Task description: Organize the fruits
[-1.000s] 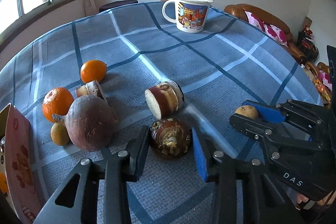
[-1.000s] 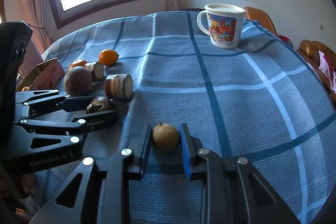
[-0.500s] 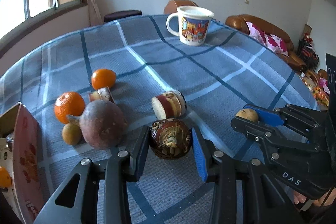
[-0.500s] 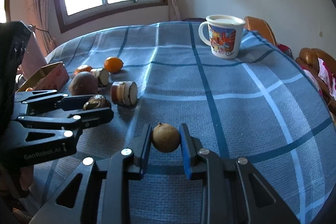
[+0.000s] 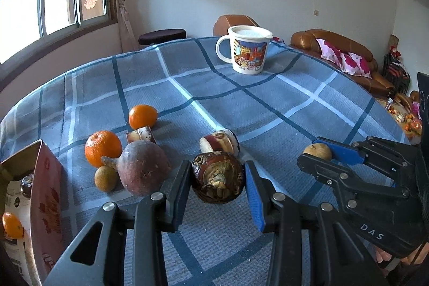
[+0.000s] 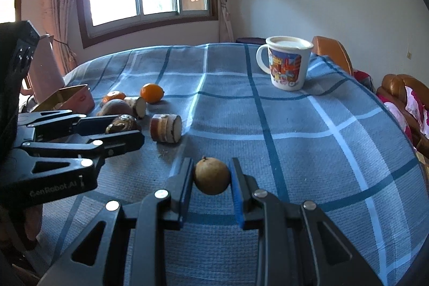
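The left gripper [image 5: 217, 185] is clamping a dark brown, glossy, flaky-skinned fruit [image 5: 217, 181] between its two pads, the fruit sitting right at the fingertips and looking raised just off the blue plaid tablecloth [image 5: 268, 109]. The right gripper [image 6: 211, 178] is likewise closed on one small round tan fruit [image 6: 211, 175], pinched on both sides at the fingertips; in the left wrist view that same fruit is showing beside the blue pad. The two tools are sitting side by side, near each other over the near edge of the table. Just beyond the left gripper one cut, banded root chunk [image 5: 219, 143] is lying on its side, pale face turned left. Further left a cluster is gathering: one large reddish-brown round root [image 5: 142, 168], touching one small tan fruit [image 5: 106, 180] at its lower left, two oranges [image 5: 103, 148] behind and beside it, and a second, smaller cut chunk [image 5: 141, 134] between the oranges. At the far left an open red carton [image 5: 45, 195] is standing, with one more orange fruit [image 5: 12, 225] showing inside. Well apart, at the far side of the cloth, one cartoon-printed mug [image 5: 249, 50] is standing upright.
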The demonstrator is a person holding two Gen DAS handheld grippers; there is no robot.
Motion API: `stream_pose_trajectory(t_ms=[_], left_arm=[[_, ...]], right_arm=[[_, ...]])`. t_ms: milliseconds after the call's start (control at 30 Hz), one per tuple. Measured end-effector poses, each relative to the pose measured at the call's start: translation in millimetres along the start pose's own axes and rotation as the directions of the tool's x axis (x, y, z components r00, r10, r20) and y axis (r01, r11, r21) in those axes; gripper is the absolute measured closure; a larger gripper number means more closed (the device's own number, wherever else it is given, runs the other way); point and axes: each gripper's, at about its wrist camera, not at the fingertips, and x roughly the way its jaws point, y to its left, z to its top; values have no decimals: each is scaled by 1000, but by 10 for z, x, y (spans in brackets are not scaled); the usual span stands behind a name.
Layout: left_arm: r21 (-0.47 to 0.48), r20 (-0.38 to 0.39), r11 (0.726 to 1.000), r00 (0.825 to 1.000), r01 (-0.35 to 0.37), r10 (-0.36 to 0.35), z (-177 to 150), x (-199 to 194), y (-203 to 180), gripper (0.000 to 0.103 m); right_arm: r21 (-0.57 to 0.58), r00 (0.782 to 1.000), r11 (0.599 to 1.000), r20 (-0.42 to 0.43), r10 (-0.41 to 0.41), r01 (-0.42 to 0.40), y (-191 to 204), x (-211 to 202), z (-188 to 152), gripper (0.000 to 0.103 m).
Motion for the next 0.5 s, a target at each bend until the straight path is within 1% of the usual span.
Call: stream_pose_trajectory(t_ms=[500], left_arm=[[10, 68, 999, 997, -37, 36, -3, -140, -26, 62]], right_arm=[[-27, 997, 1000, 73, 0, 2, 36, -116, -26, 73]])
